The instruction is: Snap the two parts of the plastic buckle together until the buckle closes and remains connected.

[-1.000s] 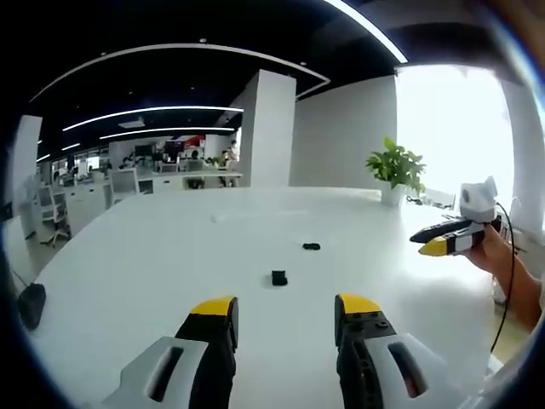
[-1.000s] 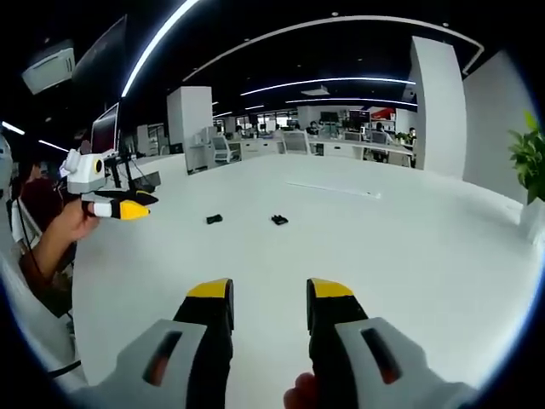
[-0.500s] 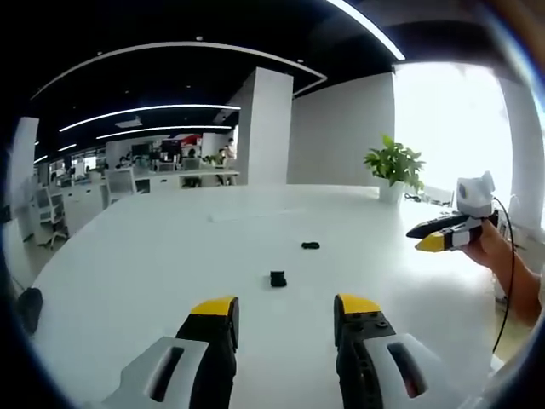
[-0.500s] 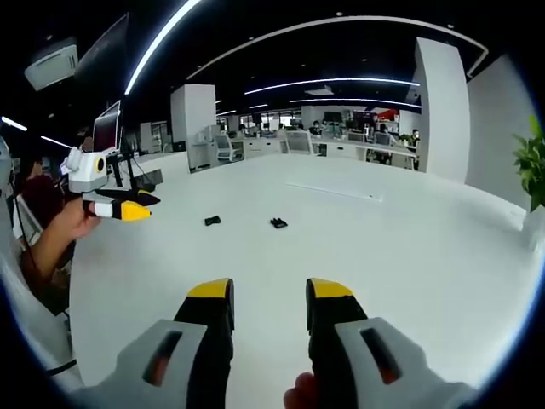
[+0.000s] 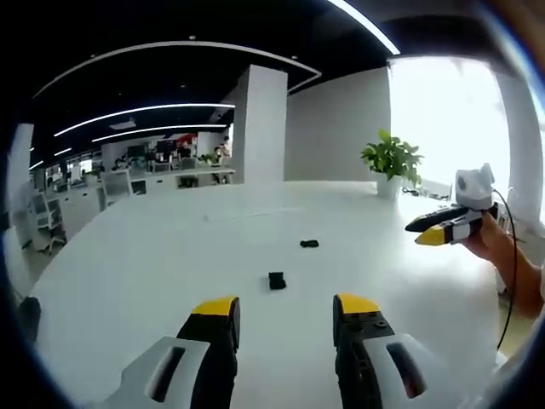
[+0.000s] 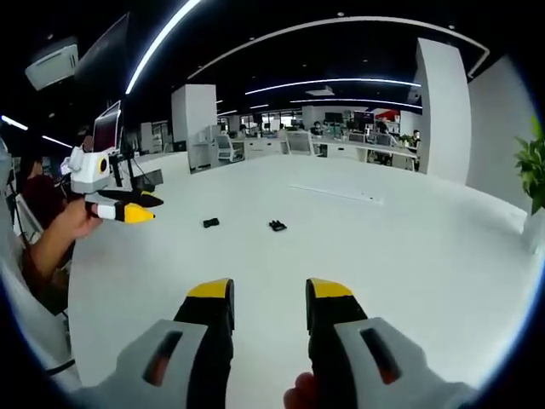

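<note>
- Two small black plastic buckle parts are seen apart on the white table [image 5: 128, 273]: one [image 5: 277, 280] at centre of the left gripper view, the other [image 5: 309, 244] above and right.
- The yellow-tipped black left gripper [image 5: 281, 311] is held spread, nothing between its jaws.
- The matching right gripper [image 6: 268, 294] is likewise spread at lower centre of its view.
- A green potted plant [image 5: 391, 162] is seen at upper right.

Left gripper [image 5: 283, 311] with black jaws capped in yellow at the tips, pale grey housings with dark oval slots toward 6 o'clock, right gripper [image 6: 267, 298] of matching build, black cable [image 5: 512, 281] trailing at 3 o'clock in the left gripper view.
</note>
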`<state>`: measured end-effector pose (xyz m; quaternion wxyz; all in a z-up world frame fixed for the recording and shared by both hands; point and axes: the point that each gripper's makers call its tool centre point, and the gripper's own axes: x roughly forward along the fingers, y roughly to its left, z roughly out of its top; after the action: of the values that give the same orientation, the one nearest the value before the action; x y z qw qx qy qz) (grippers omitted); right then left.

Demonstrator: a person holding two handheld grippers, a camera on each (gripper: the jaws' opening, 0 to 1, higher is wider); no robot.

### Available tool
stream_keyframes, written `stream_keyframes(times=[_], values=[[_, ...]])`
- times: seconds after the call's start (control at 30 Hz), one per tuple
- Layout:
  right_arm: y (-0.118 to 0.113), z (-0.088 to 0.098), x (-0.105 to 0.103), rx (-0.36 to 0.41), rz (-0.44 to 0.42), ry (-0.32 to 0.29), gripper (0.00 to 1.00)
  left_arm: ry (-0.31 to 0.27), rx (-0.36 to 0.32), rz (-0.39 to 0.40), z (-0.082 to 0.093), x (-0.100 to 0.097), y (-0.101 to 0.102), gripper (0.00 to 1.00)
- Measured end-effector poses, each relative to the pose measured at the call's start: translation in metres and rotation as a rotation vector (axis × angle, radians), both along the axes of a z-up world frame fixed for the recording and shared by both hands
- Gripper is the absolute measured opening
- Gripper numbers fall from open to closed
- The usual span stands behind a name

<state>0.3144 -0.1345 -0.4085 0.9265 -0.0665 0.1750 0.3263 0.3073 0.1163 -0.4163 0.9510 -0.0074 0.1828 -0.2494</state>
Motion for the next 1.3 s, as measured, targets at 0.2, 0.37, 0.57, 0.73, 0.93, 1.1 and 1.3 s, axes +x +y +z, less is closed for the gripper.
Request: stream_keyframes(times=[0.2,0.37,0.57,0.73,0.93,1.1,1.3], values=[[0.001,0.001,0.004,-0.002,0.005,0.002,0.33,-0.001,-0.011,-0.002,0.003,0.004,-0.002,0.43],[0.004,0.001,0.006,-0.011,0.017,0.003,0.33,-0.002,-0.006,-0.006,0.004,0.007,-0.003,0.43],[0.006,0.001,0.008,-0.013,0.025,0.002,0.33,0.009,0.005,-0.013,-0.001,0.010,-0.003,0.42],[0.005,0.000,0.012,-0.007,0.018,0.002,0.32,0.007,0.016,-0.018,-0.001,0.015,-0.003,0.41],[0.005,-0.001,0.017,-0.009,0.019,0.005,0.32,0.011,0.030,-0.031,-0.002,0.020,-0.004,0.41],[0.005,-0.001,0.022,-0.012,0.023,0.008,0.32,0.016,0.033,-0.041,-0.003,0.024,-0.007,0.40],[0.009,0.001,0.028,-0.009,0.036,0.010,0.32,0.015,0.034,-0.048,-0.002,0.027,-0.010,0.40]])
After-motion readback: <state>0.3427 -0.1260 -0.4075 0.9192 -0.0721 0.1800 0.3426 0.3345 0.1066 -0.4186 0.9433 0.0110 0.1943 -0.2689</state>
